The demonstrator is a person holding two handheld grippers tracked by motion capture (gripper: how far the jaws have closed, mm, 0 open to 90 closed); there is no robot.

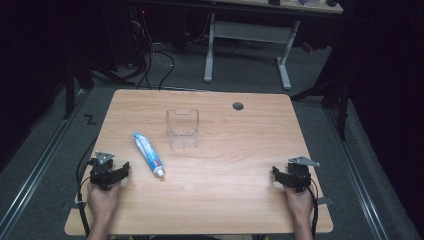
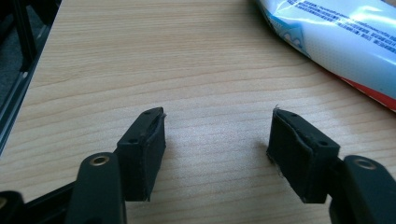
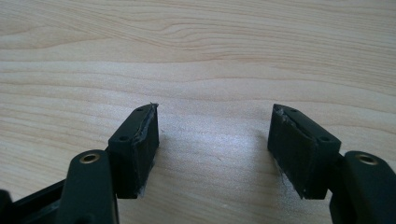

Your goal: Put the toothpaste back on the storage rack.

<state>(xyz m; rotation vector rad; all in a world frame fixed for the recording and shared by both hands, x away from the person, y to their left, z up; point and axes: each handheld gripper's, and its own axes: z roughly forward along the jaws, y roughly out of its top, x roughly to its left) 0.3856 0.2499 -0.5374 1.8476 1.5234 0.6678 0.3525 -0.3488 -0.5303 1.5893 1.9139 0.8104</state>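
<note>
Black tongs (image 1: 120, 172), brass rivets, grey plates

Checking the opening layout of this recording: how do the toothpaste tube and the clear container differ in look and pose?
1. The toothpaste tube lies flat on the table; the clear container stands upright with its opening upward.
2. The tube is opaque, white and blue with red; the container is see-through and looks empty.
3. The tube is nearer the left gripper than the container.

Both rest untouched, with both grippers open.

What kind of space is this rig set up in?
Probably a lab or recording workspace, not a home: a bare wooden table on grey carpet, tangled cables on the floor behind, and a height-adjustable desk frame beyond, in dim surroundings.
</note>
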